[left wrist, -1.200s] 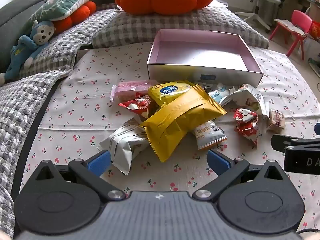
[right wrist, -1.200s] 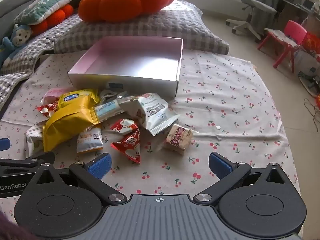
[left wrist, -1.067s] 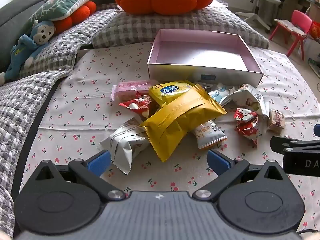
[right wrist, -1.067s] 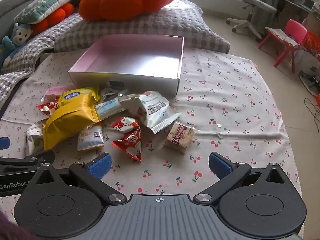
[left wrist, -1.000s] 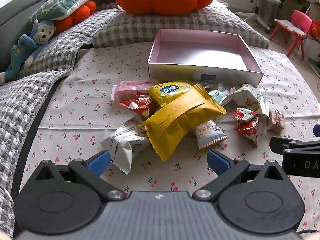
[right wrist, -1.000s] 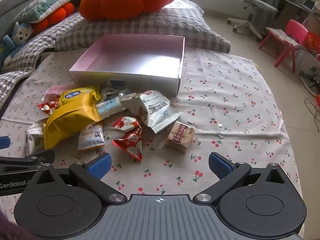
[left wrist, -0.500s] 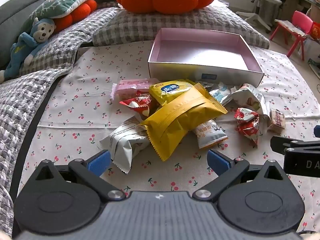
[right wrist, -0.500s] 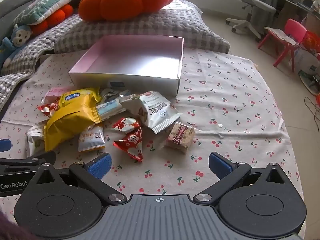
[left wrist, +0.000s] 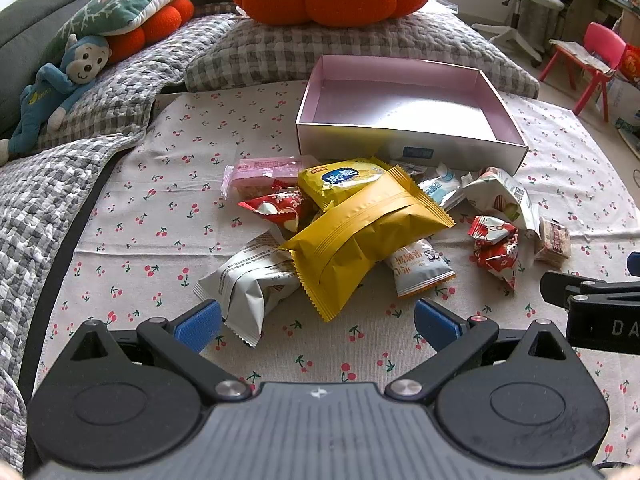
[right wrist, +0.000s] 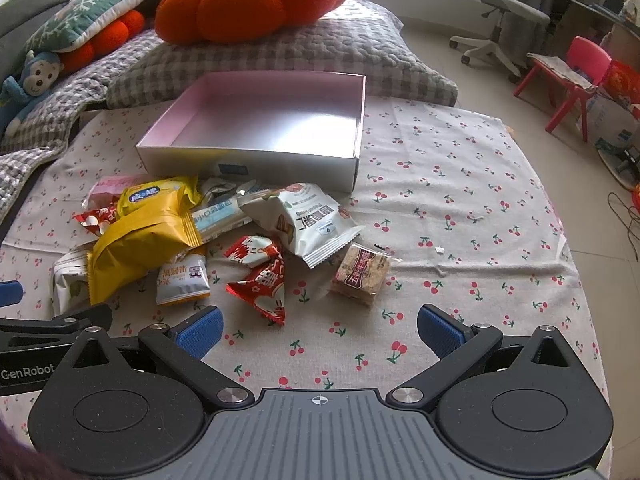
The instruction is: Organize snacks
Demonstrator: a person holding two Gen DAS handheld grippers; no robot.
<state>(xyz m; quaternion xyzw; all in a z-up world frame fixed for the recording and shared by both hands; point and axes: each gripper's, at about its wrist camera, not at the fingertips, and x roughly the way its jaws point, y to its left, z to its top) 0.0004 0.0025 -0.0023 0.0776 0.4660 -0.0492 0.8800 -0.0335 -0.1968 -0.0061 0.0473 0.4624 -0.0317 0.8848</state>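
We hold the left gripper (left wrist: 316,322) and right gripper (right wrist: 320,326) with jaws released and empty, every crinkly snack packet (left wrist: 360,236) heaped before the empty pink-lined cardboard box (left wrist: 404,136), nothing sorted yet.

Grey office chair (right wrist: 496,8), pink child's chair (right wrist: 576,68) (both far right), tiled floor (right wrist: 500,96)

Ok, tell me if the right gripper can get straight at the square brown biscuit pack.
Probably yes: the right gripper is open, the biscuit pack lies just ahead, nothing on top, only bare cloth between.
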